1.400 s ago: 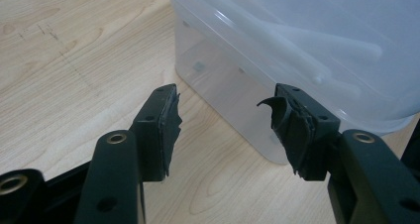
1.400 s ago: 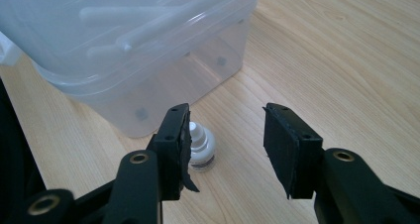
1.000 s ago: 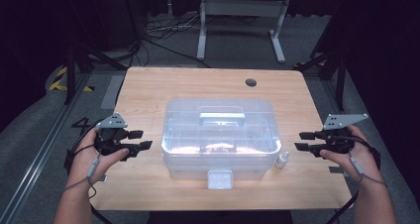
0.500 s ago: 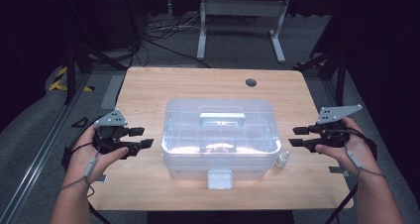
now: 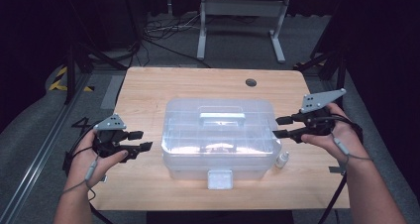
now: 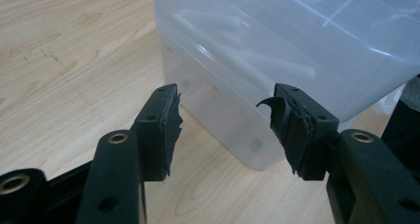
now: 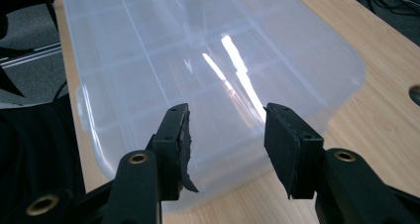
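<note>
Light wooden tabletop (image 5: pixel 148 92) in a dark room, and a clear rectangular plastic storage box with a lid handle (image 5: pixel 220 135) is sitting in the middle. The left gripper (image 5: pixel 141 140) is hovering just off its left end and the right gripper (image 5: pixel 280 126) is almost touching its right end. Both jaws are standing wide open, gripping nothing, and a small white dropper bottle (image 5: pixel 282 159) is standing by the box's front right corner.

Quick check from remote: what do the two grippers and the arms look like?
Both the left gripper and the right gripper are black, with two flat jaws lined by frayed black pads, a grey three-cornered plate on top and a trailing grey cable. Forearms are bare, no sleeves.
</note>
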The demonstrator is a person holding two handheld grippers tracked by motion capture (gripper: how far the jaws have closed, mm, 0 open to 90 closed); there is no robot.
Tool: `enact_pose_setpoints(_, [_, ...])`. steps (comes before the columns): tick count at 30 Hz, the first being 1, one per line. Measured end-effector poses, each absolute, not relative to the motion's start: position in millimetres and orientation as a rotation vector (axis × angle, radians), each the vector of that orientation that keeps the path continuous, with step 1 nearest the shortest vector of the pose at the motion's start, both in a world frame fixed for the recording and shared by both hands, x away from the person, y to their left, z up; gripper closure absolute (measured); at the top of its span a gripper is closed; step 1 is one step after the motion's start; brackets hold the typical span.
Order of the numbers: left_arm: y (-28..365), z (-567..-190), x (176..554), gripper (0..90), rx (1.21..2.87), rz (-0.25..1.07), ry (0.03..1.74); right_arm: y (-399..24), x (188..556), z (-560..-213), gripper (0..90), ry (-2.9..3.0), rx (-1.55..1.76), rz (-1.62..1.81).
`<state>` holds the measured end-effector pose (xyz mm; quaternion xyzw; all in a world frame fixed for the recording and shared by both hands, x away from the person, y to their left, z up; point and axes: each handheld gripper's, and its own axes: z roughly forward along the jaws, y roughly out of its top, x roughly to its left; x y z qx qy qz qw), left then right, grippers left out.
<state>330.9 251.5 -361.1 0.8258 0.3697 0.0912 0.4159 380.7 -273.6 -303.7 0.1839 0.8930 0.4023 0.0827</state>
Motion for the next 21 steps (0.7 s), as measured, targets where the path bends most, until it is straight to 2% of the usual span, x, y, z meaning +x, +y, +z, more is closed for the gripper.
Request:
enact_pose_setpoints(9, [254, -364, 325, 46.3, 2.068, 0.231, 0.946, -230, 393, -291, 52.9, 2.707, 0.421, 1.203])
enact_pose_setpoints(21, [254, -365, 324, 46.3, 2.072, 0.231, 0.939, -192, 404, -292, 50.8, 2.732, 0.334, 1.162])
